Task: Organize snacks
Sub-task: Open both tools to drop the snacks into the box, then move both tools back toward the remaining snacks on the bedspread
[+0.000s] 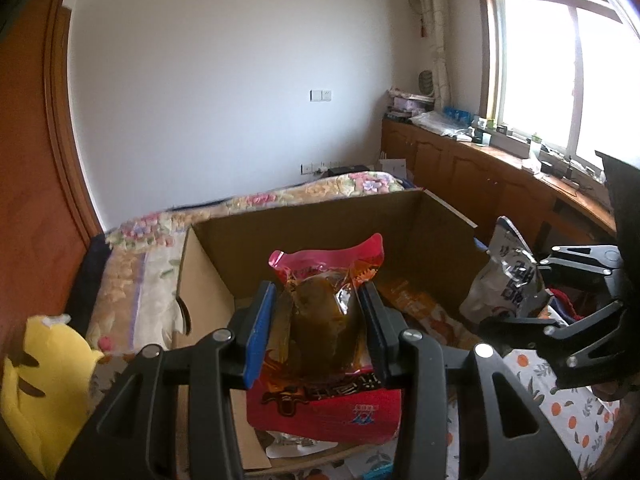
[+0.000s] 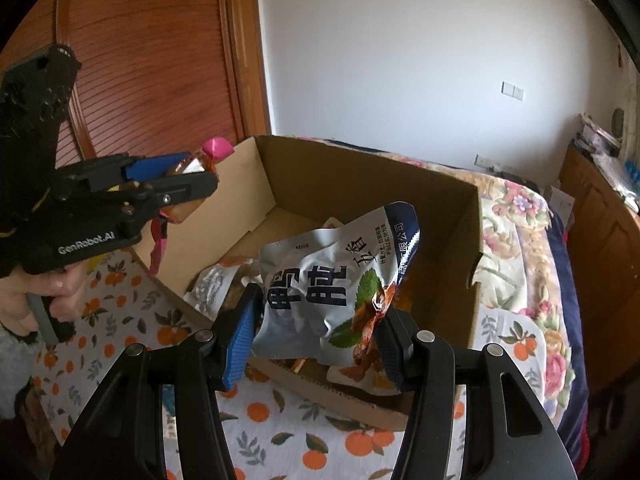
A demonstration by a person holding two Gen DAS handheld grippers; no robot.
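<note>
Snacks, two: left gripper [image 1: 320, 320] pinching red pouch [image 1: 324, 360], right gripper [image 2: 316, 340] pinching silver bag [image 2: 332, 280], both poised over cardboard box [image 2: 360, 184] for stowing

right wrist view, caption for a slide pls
Right gripper holds a silver snack bag over the cardboard box; left gripper holds a pink pouch.

Home bedroom: bed [image 2: 520, 216], wardrobe [image 2: 152, 64].

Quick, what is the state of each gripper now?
Left gripper: closed on the red snack pouch.
Right gripper: closed on the silver snack bag.
</note>
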